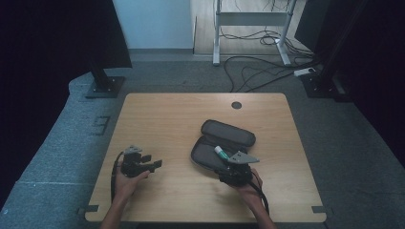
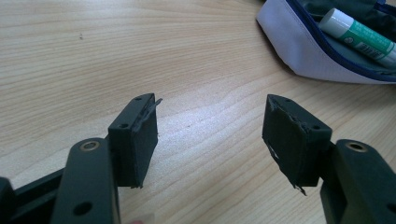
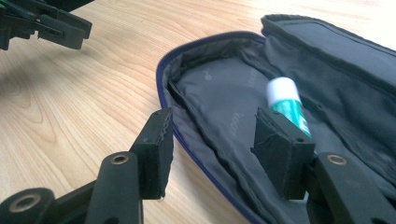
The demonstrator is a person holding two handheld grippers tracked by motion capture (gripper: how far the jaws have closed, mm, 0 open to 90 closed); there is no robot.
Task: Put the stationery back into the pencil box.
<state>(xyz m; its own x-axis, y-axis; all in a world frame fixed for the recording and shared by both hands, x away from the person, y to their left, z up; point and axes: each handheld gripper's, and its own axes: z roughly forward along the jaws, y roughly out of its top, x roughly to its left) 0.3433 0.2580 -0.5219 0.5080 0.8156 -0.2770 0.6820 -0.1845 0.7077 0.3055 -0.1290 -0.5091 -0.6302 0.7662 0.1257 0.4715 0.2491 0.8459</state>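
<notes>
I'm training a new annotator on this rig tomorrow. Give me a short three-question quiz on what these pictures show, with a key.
1. True or false: the pencil case on the table is zipped shut.
2. What lies inside the case?
A. a pair of scissors
B. a glue stick
C. a ruler
3. Fill in: the left tongs and the right tongs both stand ____, holding nothing.

Key
1. False: it lies open.
2. B
3. open
</notes>
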